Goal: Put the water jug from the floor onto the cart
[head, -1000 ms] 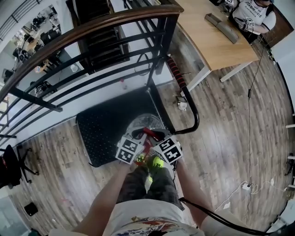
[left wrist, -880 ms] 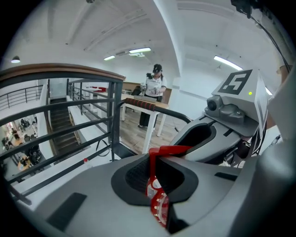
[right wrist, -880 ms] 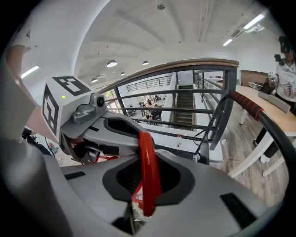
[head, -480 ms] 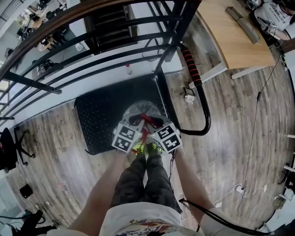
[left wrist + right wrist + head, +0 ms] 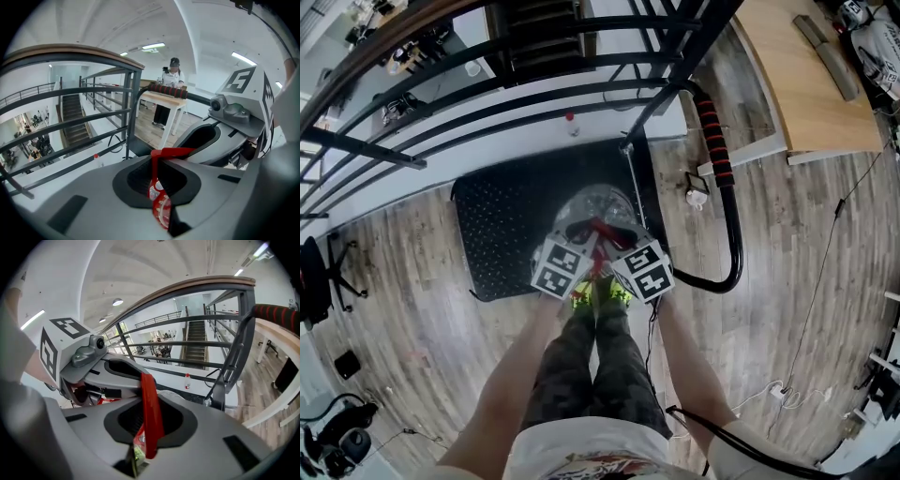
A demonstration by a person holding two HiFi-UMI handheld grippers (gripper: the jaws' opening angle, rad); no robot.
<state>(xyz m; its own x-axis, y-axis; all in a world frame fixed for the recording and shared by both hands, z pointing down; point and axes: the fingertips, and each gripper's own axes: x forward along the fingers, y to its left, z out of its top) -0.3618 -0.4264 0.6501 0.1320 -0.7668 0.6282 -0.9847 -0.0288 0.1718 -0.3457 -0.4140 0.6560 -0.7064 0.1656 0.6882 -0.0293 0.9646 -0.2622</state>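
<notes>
Item: water jug (image 5: 600, 208), over cart (image 5: 502, 234) deck. My left gripper (image 5: 159, 187) and right gripper (image 5: 145, 427) jaws both pinch its red handle (image 5: 166, 153).

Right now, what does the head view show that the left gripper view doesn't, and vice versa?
Only the head view: the clear water jug over the cart deck, and the person's legs. Only the left gripper view: the left gripper up close, its fingers shut on the red handle, and the ceiling lights. Both: that handle, the railing, the cart's red-gripped push bar and the small bottle.
</notes>
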